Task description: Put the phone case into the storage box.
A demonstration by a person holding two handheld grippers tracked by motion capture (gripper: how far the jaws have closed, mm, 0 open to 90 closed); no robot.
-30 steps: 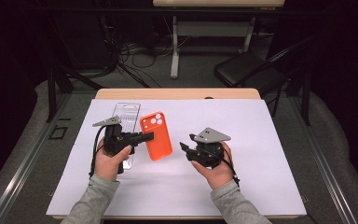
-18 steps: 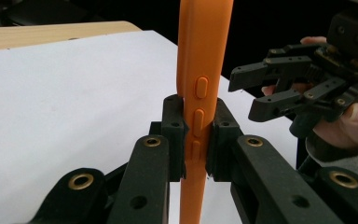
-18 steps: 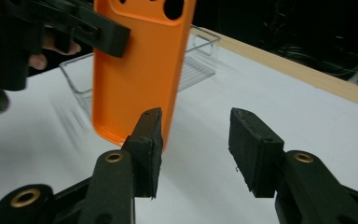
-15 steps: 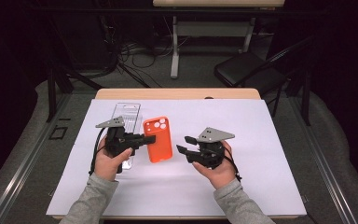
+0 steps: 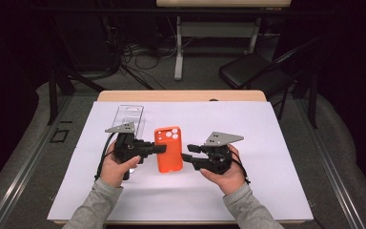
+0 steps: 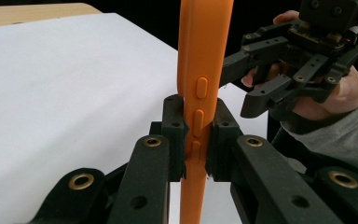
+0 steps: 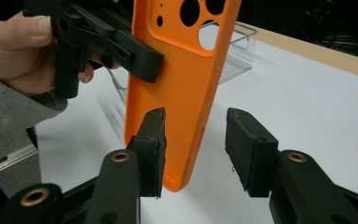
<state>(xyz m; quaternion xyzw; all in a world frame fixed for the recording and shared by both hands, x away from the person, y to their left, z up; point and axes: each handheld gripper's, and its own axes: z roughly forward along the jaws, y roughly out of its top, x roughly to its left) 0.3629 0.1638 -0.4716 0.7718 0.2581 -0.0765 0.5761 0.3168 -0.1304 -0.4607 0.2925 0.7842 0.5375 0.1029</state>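
Between L fingers: case edge.

Right gripper fingers narrower around phone case

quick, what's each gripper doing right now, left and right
Left gripper: closed on the edge of the orange phone case.
Right gripper: open, fingers have just been closing around the case's other edge, not yet pressing it.

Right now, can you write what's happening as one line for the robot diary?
left gripper: shut on orange phone case | right gripper: jaws just closing around case's edge, pads not pressing | clear box: on table behind
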